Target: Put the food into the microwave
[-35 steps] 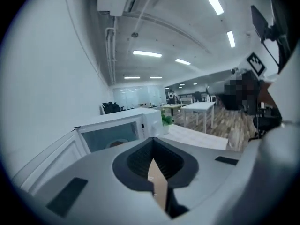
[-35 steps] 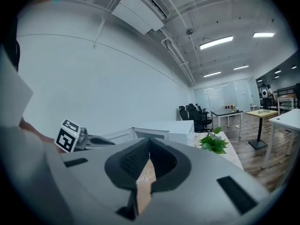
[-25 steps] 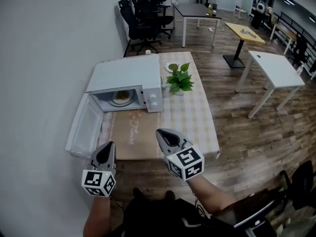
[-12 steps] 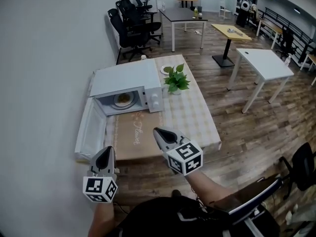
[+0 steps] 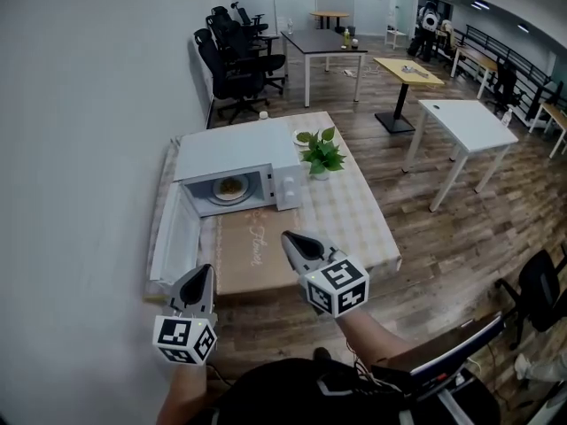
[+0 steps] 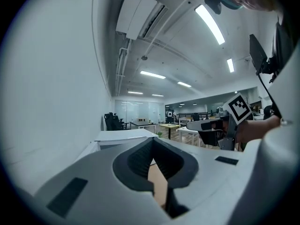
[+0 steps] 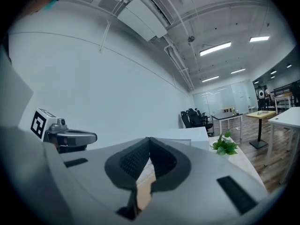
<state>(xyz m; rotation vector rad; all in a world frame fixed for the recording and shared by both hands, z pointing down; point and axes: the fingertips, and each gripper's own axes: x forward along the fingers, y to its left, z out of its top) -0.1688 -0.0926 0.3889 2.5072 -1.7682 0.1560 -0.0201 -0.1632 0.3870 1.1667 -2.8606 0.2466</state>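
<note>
A white microwave (image 5: pixel 232 153) stands at the table's far left with its door (image 5: pixel 177 235) swung open toward me. A plate of food (image 5: pixel 231 187) rests inside the cavity. My left gripper (image 5: pixel 202 273) hangs shut and empty off the table's near left corner, below the open door. My right gripper (image 5: pixel 289 236) is shut and empty over the table's near edge, at the brown mat (image 5: pixel 251 248). In the left gripper view the jaws (image 6: pixel 152 138) meet, with the right gripper (image 6: pixel 208 124) off to the side. The right gripper view shows closed jaws (image 7: pixel 147 138) and the left gripper (image 7: pixel 70 137).
A potted green plant (image 5: pixel 321 151) stands right of the microwave, with a small white dish (image 5: pixel 301 136) behind it. The table (image 5: pixel 359 224) has a checked cloth. A white wall runs along the left. Office chairs (image 5: pixel 226 56) and other tables (image 5: pixel 465 122) stand further back.
The head view has shifted a little, so the microwave sits slightly lower and to the right. Both grippers stay shut and low near the table's front edge. The plate remains inside.
</note>
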